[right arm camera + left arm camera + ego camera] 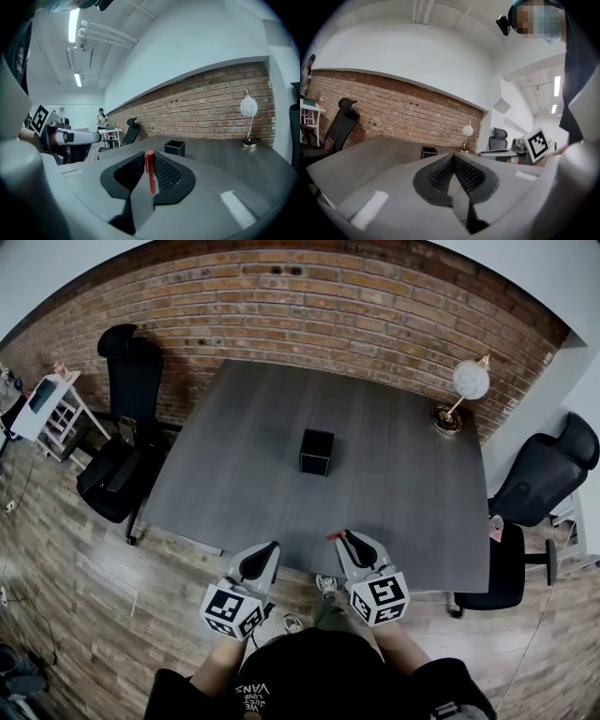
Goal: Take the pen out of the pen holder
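Observation:
A black square pen holder (pixel 316 452) stands near the middle of the grey table (pixel 412 502); it also shows in the right gripper view (pixel 174 147) and the left gripper view (pixel 428 152). My right gripper (pixel 345 535) hovers at the table's near edge, shut on a red pen (pixel 150 171) that stands upright between its pads (pixel 165 172). The pen's end (pixel 335 536) pokes out to the left of the jaws in the head view. My left gripper (pixel 274 546) hangs beside it, just off the table's edge, its jaws (pixel 452 157) shut with nothing in them.
A globe desk lamp (pixel 466 390) stands at the table's far right corner. Black office chairs sit at the left (pixel 127 427) and right (pixel 534 484). A brick wall (pixel 309 306) runs behind the table. A white shelf unit (pixel 52 413) is at far left.

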Available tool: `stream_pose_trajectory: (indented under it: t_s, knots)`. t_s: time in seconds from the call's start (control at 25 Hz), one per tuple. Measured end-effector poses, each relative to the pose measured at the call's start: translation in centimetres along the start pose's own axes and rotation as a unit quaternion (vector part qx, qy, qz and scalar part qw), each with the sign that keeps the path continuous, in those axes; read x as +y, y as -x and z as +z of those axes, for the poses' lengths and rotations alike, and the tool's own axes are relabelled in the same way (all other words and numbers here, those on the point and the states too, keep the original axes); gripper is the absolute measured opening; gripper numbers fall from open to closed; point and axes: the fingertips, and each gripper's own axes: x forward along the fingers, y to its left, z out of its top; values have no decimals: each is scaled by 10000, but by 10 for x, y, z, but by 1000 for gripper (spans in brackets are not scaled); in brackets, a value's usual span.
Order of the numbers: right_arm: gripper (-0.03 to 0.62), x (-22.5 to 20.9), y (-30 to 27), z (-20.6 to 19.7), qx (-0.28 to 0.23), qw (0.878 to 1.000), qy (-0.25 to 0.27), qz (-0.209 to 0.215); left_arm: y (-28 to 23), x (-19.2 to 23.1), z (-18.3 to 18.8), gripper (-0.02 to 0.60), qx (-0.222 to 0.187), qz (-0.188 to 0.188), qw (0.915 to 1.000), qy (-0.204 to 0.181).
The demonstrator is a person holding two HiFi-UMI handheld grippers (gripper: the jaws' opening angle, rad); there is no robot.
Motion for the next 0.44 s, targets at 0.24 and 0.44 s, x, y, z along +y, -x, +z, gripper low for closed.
stream_pose_trajectory:
  t_s: [0.24, 0.44]
  knots:
    - [63, -1, -1, 2, -20, 10000, 6, -16, 0, 1, -1, 52, 5, 11, 10000, 21]
    - [63, -2, -2, 1, -1, 10000, -3, -25, -2, 3, -2, 52, 17, 25, 10000, 40]
